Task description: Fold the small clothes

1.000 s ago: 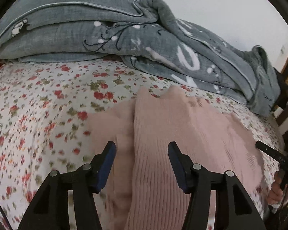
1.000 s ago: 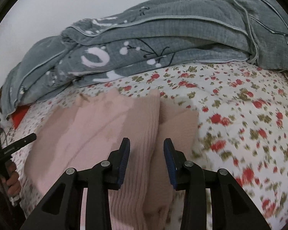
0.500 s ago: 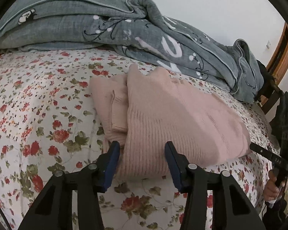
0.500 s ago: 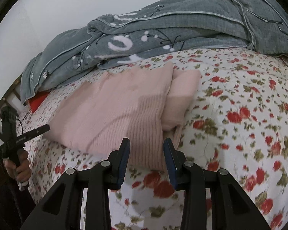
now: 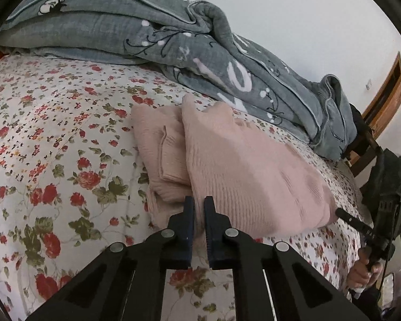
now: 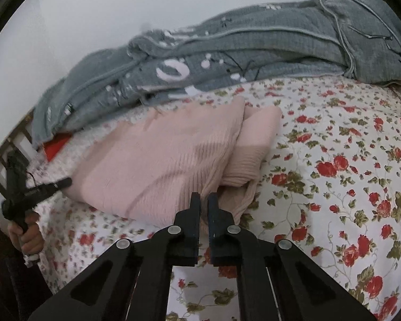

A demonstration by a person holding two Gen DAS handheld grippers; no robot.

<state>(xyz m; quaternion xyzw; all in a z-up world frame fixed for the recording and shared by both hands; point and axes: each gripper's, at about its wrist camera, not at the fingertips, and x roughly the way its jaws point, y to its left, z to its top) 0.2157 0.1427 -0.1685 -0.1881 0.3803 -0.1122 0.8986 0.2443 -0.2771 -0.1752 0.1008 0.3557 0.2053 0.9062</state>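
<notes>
A pink ribbed knit sweater (image 5: 248, 165) lies folded on the flower-print bed sheet (image 5: 53, 133), with a folded sleeve at its end. My left gripper (image 5: 199, 206) has its jaws closing tight on the sweater's near hem beside that sleeve, and pink fabric is pinched between the pads. In the right wrist view the same sweater (image 6: 157, 160) fills the middle. My right gripper (image 6: 203, 200) is shut on the bunched near hem there, and the cloth wrinkles toward its tips.
A rumpled grey blanket (image 5: 147, 37) is heaped along the wall behind the sweater, seen again as the grey blanket (image 6: 254, 53). A hand (image 5: 361, 275) grips the other tool at the bed's right edge. Wooden furniture (image 5: 387, 93) stands beyond. A red item (image 6: 54, 147) shows under the blanket.
Both grippers drew back from over the sweater to its near edge, then closed from open onto the hem. The hem is now bunched between each pair of pads.
</notes>
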